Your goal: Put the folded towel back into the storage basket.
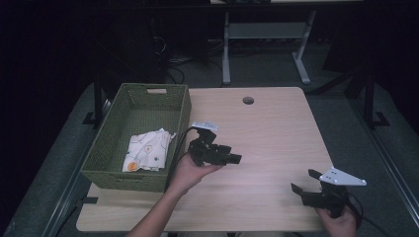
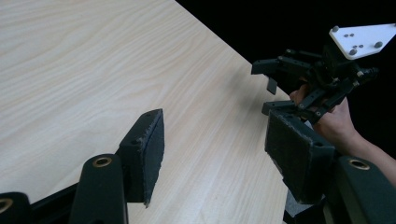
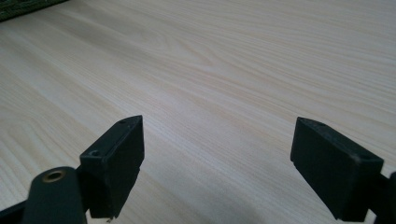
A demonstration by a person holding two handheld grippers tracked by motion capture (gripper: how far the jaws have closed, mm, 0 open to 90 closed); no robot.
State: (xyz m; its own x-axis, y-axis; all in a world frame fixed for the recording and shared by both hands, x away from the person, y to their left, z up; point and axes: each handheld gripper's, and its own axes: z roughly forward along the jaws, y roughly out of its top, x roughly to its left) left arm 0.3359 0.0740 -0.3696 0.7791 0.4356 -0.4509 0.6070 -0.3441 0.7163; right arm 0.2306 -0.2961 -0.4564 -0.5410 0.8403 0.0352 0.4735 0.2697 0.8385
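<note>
A green woven basket (image 1: 148, 98) stands on the left side of the light wooden table (image 1: 269, 128). A white cloth with small coloured prints (image 1: 147, 149) lies crumpled inside it. My left gripper (image 1: 231, 154) is held just right of the basket, above the table's middle, its jaws pointing right. In the left gripper view it (image 2: 215, 154) is open and holds nothing. My right gripper (image 1: 302, 180) hovers near the front right corner, jaws pointing left, also open and empty (image 3: 217, 163). The left gripper view catches the right gripper (image 2: 266, 88) in a hand at the table's edge.
A round cable hole (image 1: 248, 100) sits near the table's far edge. A corner of the basket (image 3: 18, 5) shows at the top left of the right gripper view. Beyond the table stand a desk frame (image 1: 267, 34) and cables on a dark floor.
</note>
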